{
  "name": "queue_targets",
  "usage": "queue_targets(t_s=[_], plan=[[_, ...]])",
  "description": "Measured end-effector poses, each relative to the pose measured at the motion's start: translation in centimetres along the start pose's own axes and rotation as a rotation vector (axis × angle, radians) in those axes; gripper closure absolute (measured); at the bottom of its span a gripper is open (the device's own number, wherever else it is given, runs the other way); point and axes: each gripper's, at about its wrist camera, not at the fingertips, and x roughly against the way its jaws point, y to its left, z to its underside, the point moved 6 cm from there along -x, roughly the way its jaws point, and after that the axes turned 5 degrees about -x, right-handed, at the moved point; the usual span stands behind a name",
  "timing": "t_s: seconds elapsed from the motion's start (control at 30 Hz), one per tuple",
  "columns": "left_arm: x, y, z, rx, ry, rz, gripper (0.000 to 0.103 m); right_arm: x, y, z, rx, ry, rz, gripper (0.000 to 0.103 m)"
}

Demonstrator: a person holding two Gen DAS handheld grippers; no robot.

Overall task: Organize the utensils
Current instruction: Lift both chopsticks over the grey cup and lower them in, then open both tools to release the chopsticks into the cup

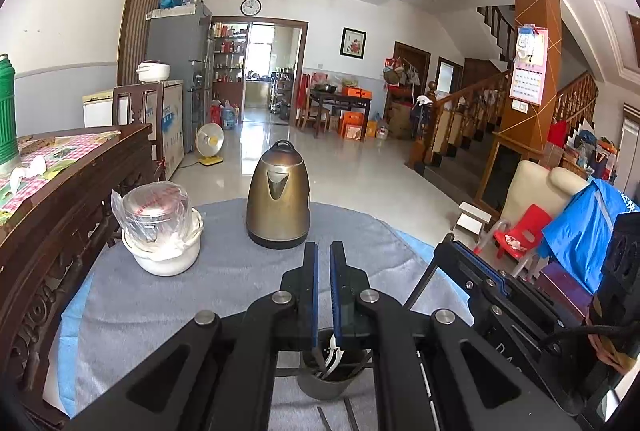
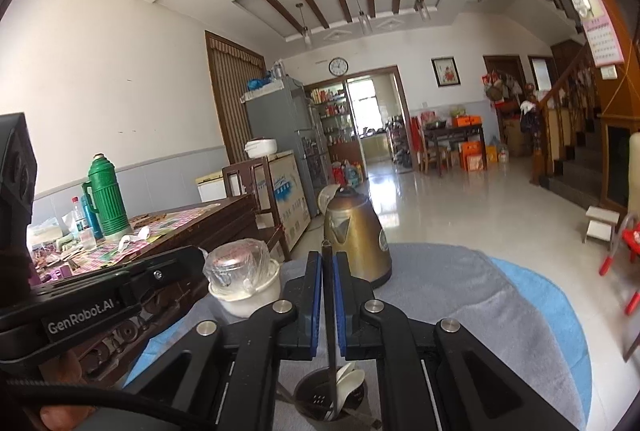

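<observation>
Grey cup sits near, below the left gripper, whose jaws are together, empty; white spoons lean inside. One kettle and one wrapped bowl stand far on the counter.

Right view: the right gripper is clamped on one dark utensil, its long axis running upright down into the cup, beside the spoons.

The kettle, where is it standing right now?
The kettle stands upright on the grey cloth, beyond the jaws in both views, with the white bowl to its left.
</observation>
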Motion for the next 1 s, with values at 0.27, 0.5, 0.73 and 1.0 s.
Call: queue_targets(t_s=[0.27, 0.5, 0.73, 1.0], plan=[[0.8, 0.3, 0.2, -0.002, 0.004, -0.001, 0.084, 0.4, -0.1, 0.2, -0.029, 0.035, -0.033, 0.092], [3.2, 0.8, 0.6, -0.021, -0.029, -0.07, 0.043, 3.0, -1.4, -0.5, -0.101, -0.025, -0.066, 0.071], [5.8, -0.5, 2.6, -0.092, -0.024, -0.157, 0.017, 8.9, -3.3, -2.0, -0.153, -0.167, -0.083, 0.071], [4.5, -3.0, 8.7, -0.137, 0.131, -0.201, 0.015, 12.5, -4.0, -1.3, -0.129, -0.167, -0.097, 0.059]])
